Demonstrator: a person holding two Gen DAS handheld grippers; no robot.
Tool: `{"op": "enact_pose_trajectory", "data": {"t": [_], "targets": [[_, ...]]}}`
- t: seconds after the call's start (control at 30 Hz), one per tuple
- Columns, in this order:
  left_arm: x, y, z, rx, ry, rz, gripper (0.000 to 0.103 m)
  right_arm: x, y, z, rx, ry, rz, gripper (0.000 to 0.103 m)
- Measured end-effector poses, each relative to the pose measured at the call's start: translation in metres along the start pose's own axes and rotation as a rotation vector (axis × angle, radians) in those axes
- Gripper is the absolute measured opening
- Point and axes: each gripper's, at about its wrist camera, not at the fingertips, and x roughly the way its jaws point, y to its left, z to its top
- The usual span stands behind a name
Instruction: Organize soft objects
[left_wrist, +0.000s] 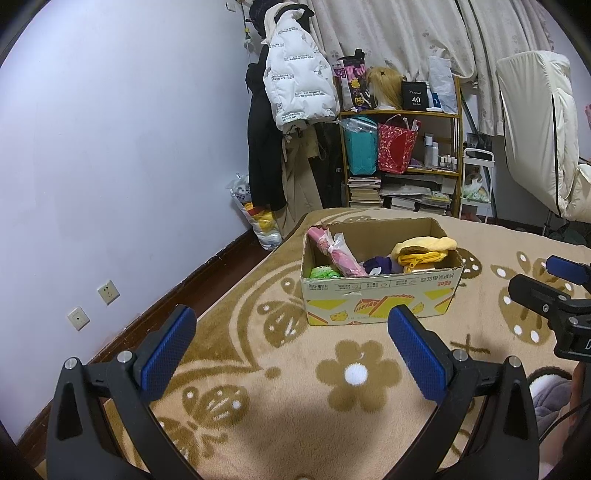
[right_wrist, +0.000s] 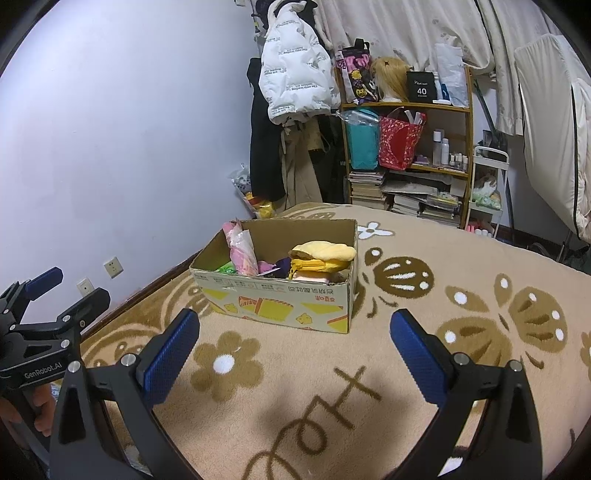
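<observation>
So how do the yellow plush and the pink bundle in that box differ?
The yellow plush lies flat on top of the pile at the box's right end; the pink bundle leans slanted at the left end, one end poking above the rim. The plush is broad and rounded; the bundle is long and narrow, with clear wrapping on it. Both sit inside the cardboard box, and neither gripper touches them.

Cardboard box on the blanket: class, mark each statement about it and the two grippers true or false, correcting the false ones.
1. The cardboard box stands open-topped on the patterned blanket. True.
2. The left gripper clamps a toy. False: it is open and empty.
3. A yellow plush lies inside the box. True.
4. The right gripper is shut. False: its jaws stand wide apart.
5. The box is empty. False: it also holds a pink wrapped bundle.
</observation>
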Motion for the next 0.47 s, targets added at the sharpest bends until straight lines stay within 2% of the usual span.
{"op": "enact_pose_trajectory", "data": {"t": [0.47], "targets": [[0.0019, 0.0019, -0.002, -0.009, 0.003, -0.003, 0.103, -0.0004, -0.0006, 0.0002, 0.0, 0.002, -0.001, 0.103]]}}
